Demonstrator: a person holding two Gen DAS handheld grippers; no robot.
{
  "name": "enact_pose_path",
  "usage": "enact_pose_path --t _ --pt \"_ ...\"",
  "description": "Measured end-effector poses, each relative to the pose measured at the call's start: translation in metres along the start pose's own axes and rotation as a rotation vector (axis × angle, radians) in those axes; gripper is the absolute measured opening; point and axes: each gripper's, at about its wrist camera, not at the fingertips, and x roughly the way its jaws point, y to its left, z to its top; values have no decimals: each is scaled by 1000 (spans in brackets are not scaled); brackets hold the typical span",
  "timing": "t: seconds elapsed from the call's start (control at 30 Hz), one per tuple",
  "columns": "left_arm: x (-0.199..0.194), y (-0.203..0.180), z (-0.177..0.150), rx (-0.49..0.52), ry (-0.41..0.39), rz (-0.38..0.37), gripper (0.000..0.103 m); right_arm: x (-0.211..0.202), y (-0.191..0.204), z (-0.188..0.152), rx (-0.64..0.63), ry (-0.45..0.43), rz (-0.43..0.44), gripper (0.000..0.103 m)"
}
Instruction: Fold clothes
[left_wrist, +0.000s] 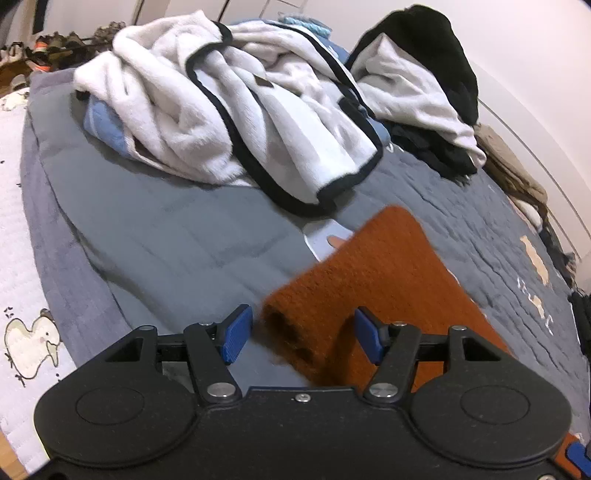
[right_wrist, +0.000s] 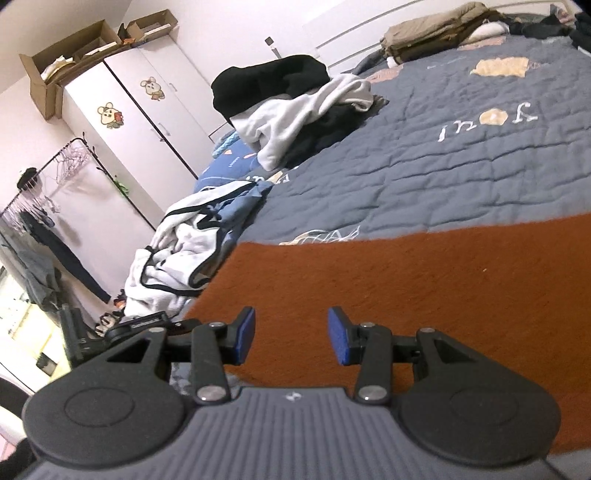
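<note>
Two open cardboard boxes (right_wrist: 64, 70) stand on top of the white wardrobe (right_wrist: 147, 122) in the right wrist view, one larger and nearer, one smaller further along; pale papers or cloth show inside the larger one, though what they are is too small to tell.

On the bed, over the grey-blue quilted cover (right_wrist: 424, 158), lies a rust-orange knitted garment (left_wrist: 388, 280). In the left wrist view it is a long strip, its long axis running from the near edge of the bed up and away toward the piled clothes. Its near left end is rolled or folded over into a tube whose dark opening faces the camera. In the right wrist view the same garment (right_wrist: 406, 295) spreads flat as a wide band across the near part of the bed.

The left gripper (left_wrist: 301, 334) is spread wide, its blue pads (left_wrist: 236, 332) on either side of the rolled end without pinching it. The right gripper (right_wrist: 291, 336) is also spread, held just above the flat orange knit, nothing between its pads (right_wrist: 245, 334).

Further up the bed a white fleece robe with black trim (left_wrist: 229, 107) is heaped over something blue. Beside it, toward the wall, sits a heap of black and white clothes (left_wrist: 417, 77). Folded khaki clothes (right_wrist: 432, 33) rest at the far corner. A clothes rack (right_wrist: 48, 199) with hanging garments stands beside the wardrobe.
</note>
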Motion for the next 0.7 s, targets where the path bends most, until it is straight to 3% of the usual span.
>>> enact_pose_path --t 0.57,0.7 --pt "9 -7 1 7 17 -37 58 -2 32 -8 -53 11 92 43" --pt "9 -7 1 15 17 -50 31 -2 35 -9 -61 12 96 43"
